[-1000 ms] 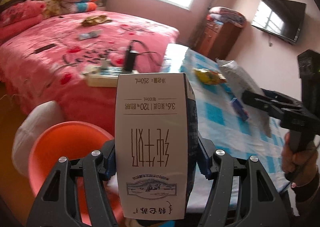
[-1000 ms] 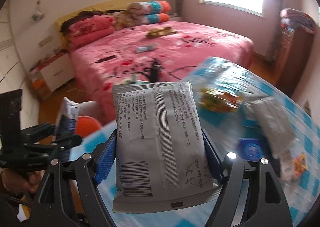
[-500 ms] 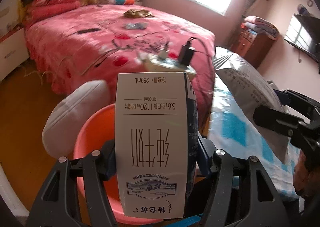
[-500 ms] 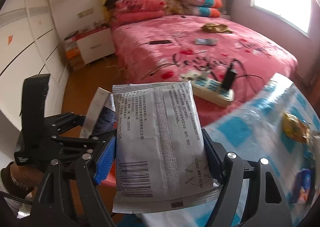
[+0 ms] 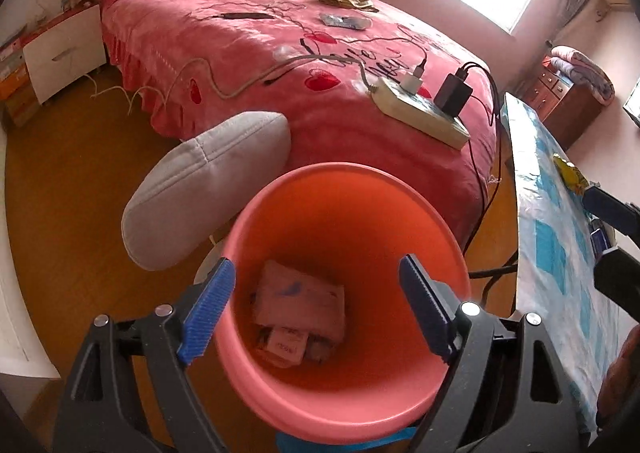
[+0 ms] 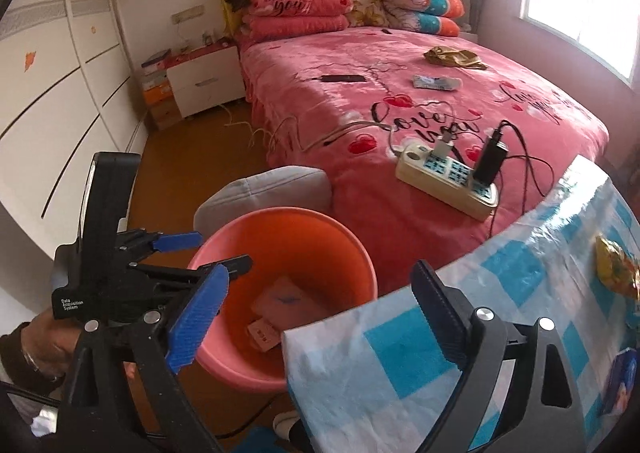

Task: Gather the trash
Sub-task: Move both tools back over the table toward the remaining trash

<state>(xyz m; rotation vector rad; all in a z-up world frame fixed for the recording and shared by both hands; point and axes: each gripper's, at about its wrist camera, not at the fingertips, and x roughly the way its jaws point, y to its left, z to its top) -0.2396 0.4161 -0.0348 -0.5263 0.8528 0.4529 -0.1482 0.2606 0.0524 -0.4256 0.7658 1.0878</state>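
- In the left wrist view the left tool (image 5: 316, 301) fills the bottom of the frame. Its jaws are opening, with nothing between them.
- Right under that tool, in the lower middle of the frame, is the pink bucket (image 5: 344, 409). The two blue pads frame its open mouth.
- Down at the bottom of the bucket lies the trash: a flat packet (image 5: 300, 299) on top and a small carton (image 5: 286, 345) partly under it. Both are well below the tool and not touching it.
- A grey cushion (image 5: 204, 189) leans just beside the bucket, to its upper left.
- In the right wrist view the right tool (image 6: 318, 303) is at the bottom of the frame. Its jaws are opening too, and nothing is between them.
- Here the bucket (image 6: 280, 221) sits in the middle left of the frame, with the packet (image 6: 286, 301) seen inside it, between this tool's two pads in the picture.
- The left tool (image 6: 208, 249) shows at the left of this frame, held by a hand (image 6: 44, 349), with its tips over the bucket's rim.
- The tabletop (image 6: 540, 261), under a blue and white cloth, fills the lower right. A yellow wrapper (image 6: 618, 267) lies on it near the right edge.
- A power strip (image 6: 446, 181) with plugs lies on the pink bed (image 6: 320, 121), above the bucket in the frame.
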